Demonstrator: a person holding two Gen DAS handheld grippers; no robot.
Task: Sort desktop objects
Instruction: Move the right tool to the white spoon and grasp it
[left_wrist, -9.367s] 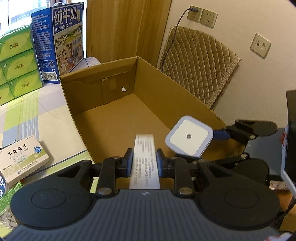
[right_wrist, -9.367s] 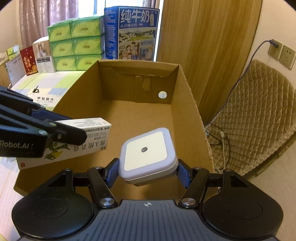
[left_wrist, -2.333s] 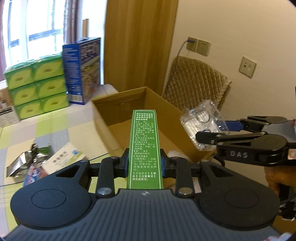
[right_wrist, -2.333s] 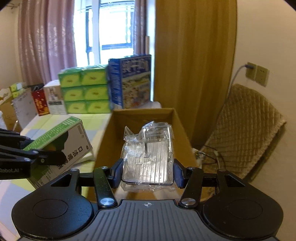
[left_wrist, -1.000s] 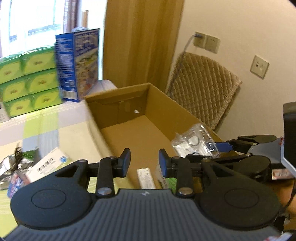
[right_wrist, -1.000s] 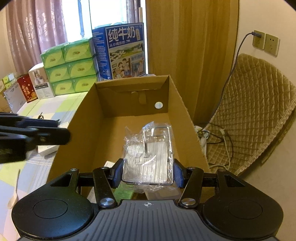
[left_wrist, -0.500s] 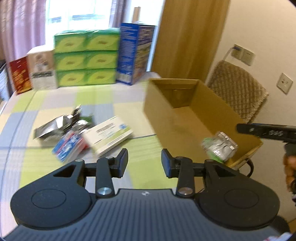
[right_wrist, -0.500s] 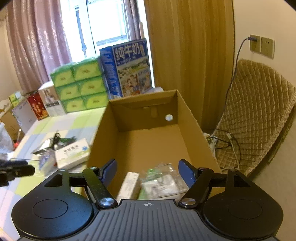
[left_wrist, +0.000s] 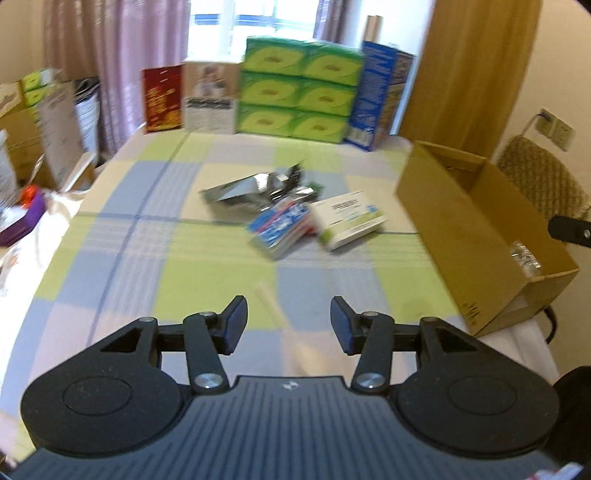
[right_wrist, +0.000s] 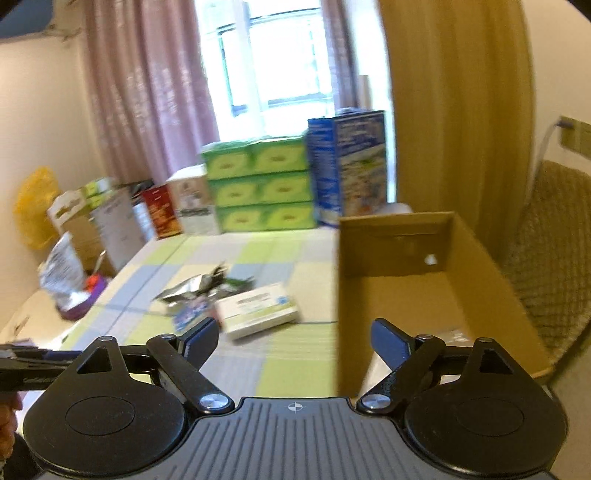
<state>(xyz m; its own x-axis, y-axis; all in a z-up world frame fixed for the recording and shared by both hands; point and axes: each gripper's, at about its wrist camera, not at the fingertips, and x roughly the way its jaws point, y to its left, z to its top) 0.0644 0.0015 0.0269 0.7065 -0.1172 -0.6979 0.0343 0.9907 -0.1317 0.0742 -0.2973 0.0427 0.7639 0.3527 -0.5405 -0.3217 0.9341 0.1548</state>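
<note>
Grippers, left gripper (left_wrist: 288, 325) and right gripper (right_wrist: 293, 341), gape empty above the checked tabletop (left_wrist: 147, 251); cardboard box (left_wrist: 480, 236) stands beside the white medicine box (left_wrist: 349, 219).

lower centre of the left wrist view: bare checked tablecloth (left_wrist: 122, 258), open passage. mid-frame, a clutter of a foil pouch (left_wrist: 243, 190), blue packet (left_wrist: 280, 230) and white box (left_wrist: 349, 219) blocks it. the cardboard box (left_wrist: 454, 236) walls the right edge; stacked green cartons (left_wrist: 299, 90) close the top.

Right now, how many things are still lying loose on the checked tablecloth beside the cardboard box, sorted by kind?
White and green medicine box: 1
Blue and red packet: 1
Silver foil bag: 1
Pale spoon-like stick: 1
Total: 4, though blur may hide more in the pile.
</note>
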